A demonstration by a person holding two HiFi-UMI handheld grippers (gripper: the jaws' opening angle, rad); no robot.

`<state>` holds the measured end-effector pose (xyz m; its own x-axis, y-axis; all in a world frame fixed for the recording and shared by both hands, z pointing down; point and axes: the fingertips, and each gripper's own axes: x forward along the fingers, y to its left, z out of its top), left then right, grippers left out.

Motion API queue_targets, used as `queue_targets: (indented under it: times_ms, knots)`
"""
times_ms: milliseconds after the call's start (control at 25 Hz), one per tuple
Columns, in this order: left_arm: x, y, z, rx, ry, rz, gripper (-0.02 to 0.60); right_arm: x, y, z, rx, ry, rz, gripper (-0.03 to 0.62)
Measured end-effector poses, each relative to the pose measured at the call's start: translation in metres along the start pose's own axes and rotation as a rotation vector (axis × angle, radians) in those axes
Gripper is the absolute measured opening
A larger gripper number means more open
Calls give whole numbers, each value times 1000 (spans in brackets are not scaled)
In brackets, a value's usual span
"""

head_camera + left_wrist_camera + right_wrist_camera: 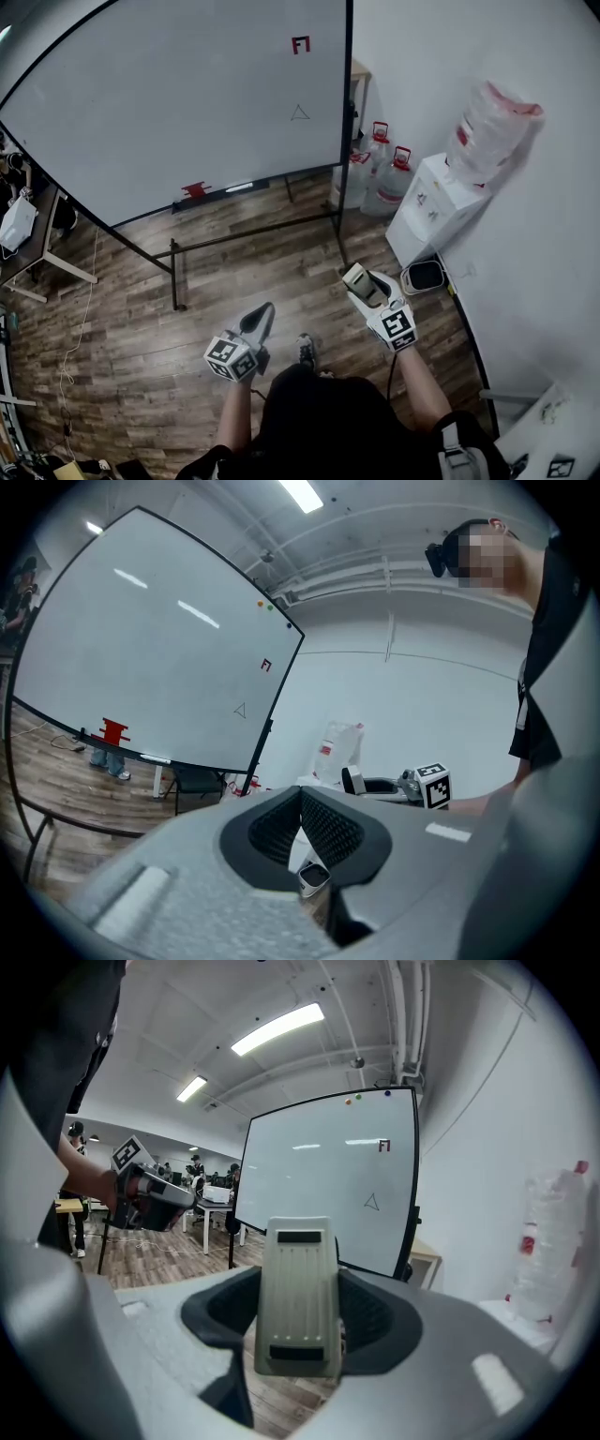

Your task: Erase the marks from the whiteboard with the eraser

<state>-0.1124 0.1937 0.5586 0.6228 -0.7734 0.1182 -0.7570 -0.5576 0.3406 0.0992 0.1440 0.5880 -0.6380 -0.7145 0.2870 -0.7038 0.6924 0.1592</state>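
The right gripper (302, 1312) clamps a pale grey, ribbed plastic eraser (298, 1260) upright, and the left gripper (302, 808) is closed on nothing. The large black-framed whiteboard (319, 1176) stands well apart. It's best to step closer, then press the eraser flat over the red mark (383, 1146) and the small triangle (372, 1203).

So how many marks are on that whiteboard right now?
2. A red mark sits near the top right corner of the whiteboard, and a small outlined triangle is below it. Fainter ones may be too small to see.
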Motion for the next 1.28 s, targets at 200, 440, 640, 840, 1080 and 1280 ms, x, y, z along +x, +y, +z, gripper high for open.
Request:
queue_targets:
  times_ms: [200, 440, 640, 840, 1080, 1280]
  knots:
    - [27, 19, 12, 1, 5, -24, 11, 22, -20, 5, 3, 9, -23, 256]
    - [59, 47, 31, 21, 13, -48, 11, 52, -43, 15, 10, -2, -54, 256]
    - [83, 68, 41, 22, 26, -61, 11, 73, -59, 13, 22, 11, -66, 257]
    - [104, 83, 43, 15, 44, -83, 11, 87, -78, 11, 37, 22, -98, 257]
    - [126, 98, 50, 20, 46, -109, 11, 101, -100, 11, 39, 28, -133, 256]
    - [141, 118, 56, 22, 45, -122, 11, 121, -113, 15, 40, 21, -155, 256]
